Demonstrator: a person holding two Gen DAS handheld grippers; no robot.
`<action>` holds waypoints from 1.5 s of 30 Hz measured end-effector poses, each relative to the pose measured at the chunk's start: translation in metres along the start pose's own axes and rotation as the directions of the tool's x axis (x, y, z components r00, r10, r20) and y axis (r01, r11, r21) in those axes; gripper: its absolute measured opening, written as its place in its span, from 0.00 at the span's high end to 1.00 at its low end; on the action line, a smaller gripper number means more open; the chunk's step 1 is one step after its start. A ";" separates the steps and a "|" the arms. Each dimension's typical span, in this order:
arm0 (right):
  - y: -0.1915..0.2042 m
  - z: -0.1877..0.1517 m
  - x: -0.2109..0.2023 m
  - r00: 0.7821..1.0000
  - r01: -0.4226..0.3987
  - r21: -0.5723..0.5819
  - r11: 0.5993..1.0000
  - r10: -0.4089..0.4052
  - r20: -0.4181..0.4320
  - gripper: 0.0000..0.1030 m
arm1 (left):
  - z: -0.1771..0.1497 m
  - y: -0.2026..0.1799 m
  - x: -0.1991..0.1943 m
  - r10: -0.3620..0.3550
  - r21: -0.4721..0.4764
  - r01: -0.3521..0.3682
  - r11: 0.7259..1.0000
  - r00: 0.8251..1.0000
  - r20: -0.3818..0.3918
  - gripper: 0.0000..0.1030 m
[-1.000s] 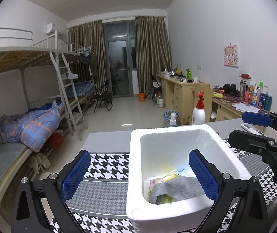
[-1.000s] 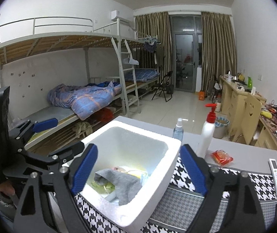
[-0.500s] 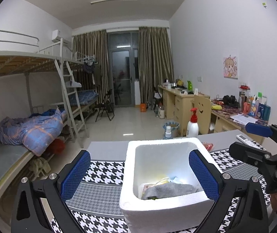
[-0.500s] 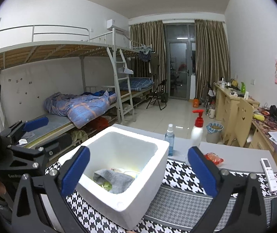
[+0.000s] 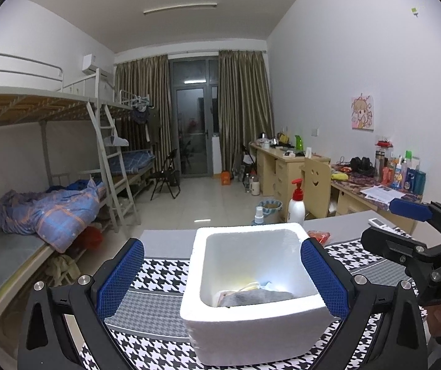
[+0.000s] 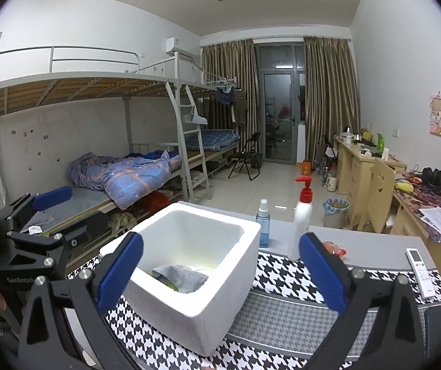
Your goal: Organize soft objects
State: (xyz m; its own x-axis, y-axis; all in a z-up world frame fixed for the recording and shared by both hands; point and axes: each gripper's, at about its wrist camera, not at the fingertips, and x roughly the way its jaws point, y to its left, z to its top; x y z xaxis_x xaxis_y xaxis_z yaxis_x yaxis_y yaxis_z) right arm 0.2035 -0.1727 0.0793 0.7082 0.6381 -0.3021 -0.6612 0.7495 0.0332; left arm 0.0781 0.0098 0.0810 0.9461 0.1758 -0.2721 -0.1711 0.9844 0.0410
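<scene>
Houndstooth cloth covered the table. Ahead of both released, empty grippers, left gripper and right gripper, a foam box already contained the soft items, gray cloth uppermost.

Your left gripper hangs wide open with its blue pads on either side of the white foam box, touching neither wall. The box sits on the black-and-white checked mat. Inside it you can see a grey cloth lying over some yellowish items. Your right gripper shows at the right edge, well clear of the box, its jaws apart and empty. Behind the box stand a white pump bottle and a small spray bottle.
</scene>
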 end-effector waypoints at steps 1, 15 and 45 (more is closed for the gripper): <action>0.000 0.000 -0.002 1.000 0.007 -0.002 1.000 -0.007 0.004 0.01 | 0.000 -0.001 -0.002 0.000 -0.001 0.000 1.000 1.000 0.004 0.01; -0.001 -0.010 -0.031 0.997 0.049 0.013 0.999 -0.049 0.055 0.01 | -0.008 -0.012 -0.025 -0.005 0.022 0.004 1.000 0.999 0.047 0.01; 0.012 -0.055 -0.060 0.991 0.110 0.020 0.994 -0.111 0.070 0.01 | -0.047 -0.017 -0.047 -0.016 -0.001 0.017 1.000 0.997 0.080 0.01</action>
State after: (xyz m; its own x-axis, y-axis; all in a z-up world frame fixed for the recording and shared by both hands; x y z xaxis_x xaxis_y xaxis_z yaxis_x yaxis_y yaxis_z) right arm 0.1392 -0.2115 0.0457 0.7931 0.5614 -0.2362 -0.5740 0.8187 0.0183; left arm 0.0237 -0.0153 0.0476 0.9677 0.1597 -0.1952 -0.1557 0.9872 0.0359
